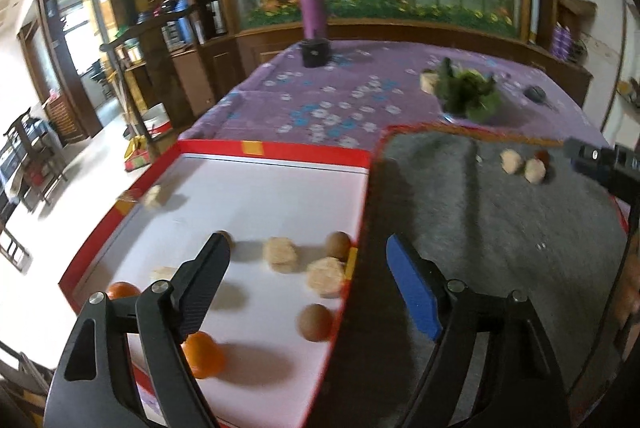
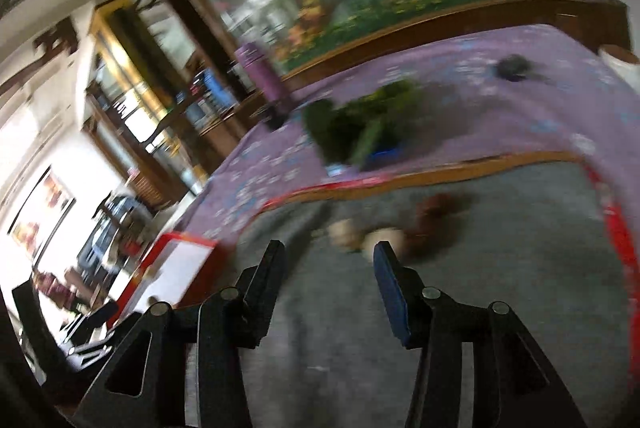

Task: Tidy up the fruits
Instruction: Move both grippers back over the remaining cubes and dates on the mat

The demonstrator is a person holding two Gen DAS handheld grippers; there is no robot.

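Right claw (image 2: 328,252) gapes empty; pale fruits (image 2: 362,234) lie just beyond

two oranges (image 1: 202,354) lie at the white tray's (image 1: 256,188) near left corner, with brown round fruits (image 1: 315,322) and pale knobbly ones (image 1: 325,276) scattered near its right wall. on the grey mat (image 1: 480,228), two pale fruits (image 1: 524,166) and a reddish one (image 1: 543,156) lie far right.

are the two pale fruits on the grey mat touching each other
Apart: the left wrist view shows a sliver of grey mat between one pale fruit and the other.
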